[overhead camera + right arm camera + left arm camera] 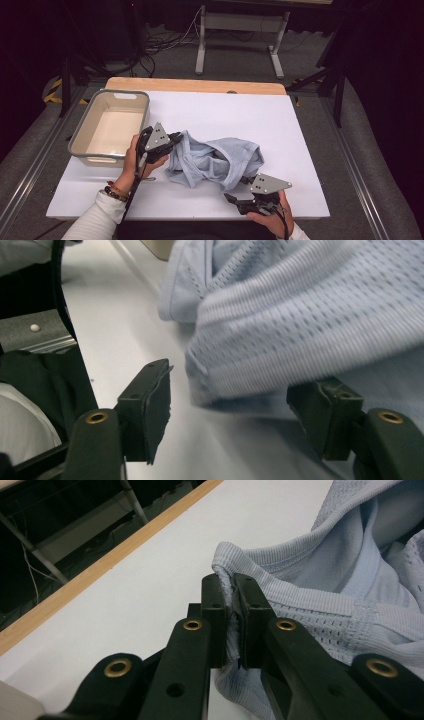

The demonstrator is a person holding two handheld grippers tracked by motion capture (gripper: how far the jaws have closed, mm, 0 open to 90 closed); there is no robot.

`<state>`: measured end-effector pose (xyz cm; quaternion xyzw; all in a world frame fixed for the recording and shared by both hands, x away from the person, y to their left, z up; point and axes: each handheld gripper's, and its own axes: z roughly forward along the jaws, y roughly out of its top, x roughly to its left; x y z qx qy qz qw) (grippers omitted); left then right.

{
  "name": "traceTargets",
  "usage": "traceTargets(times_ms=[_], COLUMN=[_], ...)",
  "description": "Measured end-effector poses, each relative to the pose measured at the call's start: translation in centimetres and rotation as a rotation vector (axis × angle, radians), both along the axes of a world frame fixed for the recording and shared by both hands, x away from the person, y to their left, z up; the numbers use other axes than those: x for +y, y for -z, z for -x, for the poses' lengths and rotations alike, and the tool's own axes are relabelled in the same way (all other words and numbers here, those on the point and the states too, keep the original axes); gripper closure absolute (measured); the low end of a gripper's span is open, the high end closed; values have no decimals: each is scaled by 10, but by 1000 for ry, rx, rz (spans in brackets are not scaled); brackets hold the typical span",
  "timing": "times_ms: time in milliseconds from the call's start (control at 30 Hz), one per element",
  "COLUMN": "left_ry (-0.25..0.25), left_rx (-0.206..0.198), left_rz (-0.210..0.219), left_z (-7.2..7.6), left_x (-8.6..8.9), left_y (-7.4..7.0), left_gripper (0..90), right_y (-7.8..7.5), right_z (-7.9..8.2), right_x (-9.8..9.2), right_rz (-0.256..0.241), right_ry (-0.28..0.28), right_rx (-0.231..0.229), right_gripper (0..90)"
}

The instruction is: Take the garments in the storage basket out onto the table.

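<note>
At the bottom of the high view, right of centre, the right gripper [245, 192] sits in a hand at the table's near edge, jaws pointing up and left toward the near hem of the light blue mesh garment [215, 160]; in the right gripper view its jaws stand wide apart, the ribbed hem [300, 340] lying between and just beyond them, one jaw at the lower left of the frame and the other at the lower right under the cloth, with nothing pinched. Left of centre, the left gripper [172, 140] is held by a hand with a beaded bracelet [116, 191] at the wrist; its jaws are closed tight on the garment's ribbed edge [231, 605], seen mid-frame in the left gripper view. The crumpled garment lies in the middle of the white table [250, 110]; farther off, at the upper left, stands a beige plastic bin [107, 95] with a grey rim.
</note>
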<state>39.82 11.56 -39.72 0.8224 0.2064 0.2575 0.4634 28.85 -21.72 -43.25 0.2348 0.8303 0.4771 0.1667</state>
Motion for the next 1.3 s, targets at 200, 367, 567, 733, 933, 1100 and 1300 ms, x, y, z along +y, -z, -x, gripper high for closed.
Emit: traceTargets(times_ms=[200, 367, 567, 733, 933, 1100, 1300], left_ry=[5, -1, 4, 22, 32, 59, 119], left_rx=[9, 28, 47, 38, 43, 92, 137], left_rz=[-1, 8, 65, 65, 71, 103, 81], left_z=[-1, -4, -1, 15, 38, 58, 77], left_x=[-1, -2, 3, 9, 18, 24, 16], left_y=[2, 6, 3, -2, 2, 13, 30], left_gripper=[844, 779, 573, 370, 204, 171, 188], right_y=[3, -6, -26, -35, -38, -39, -37], right_z=[-4, -6, -11, -20, -29, -33, -34], right_x=[12, 19, 22, 21, 22, 22, 23], right_rz=[5, -22, -16, -45, -42, -36, -27], right_ry=[-32, -51, -34, -4, 13, 25, 32], right_rx=[-21, -84, -183, -209, -227, -232, -232], right_gripper=[548, 799, 862, 866, 867, 867, 867])
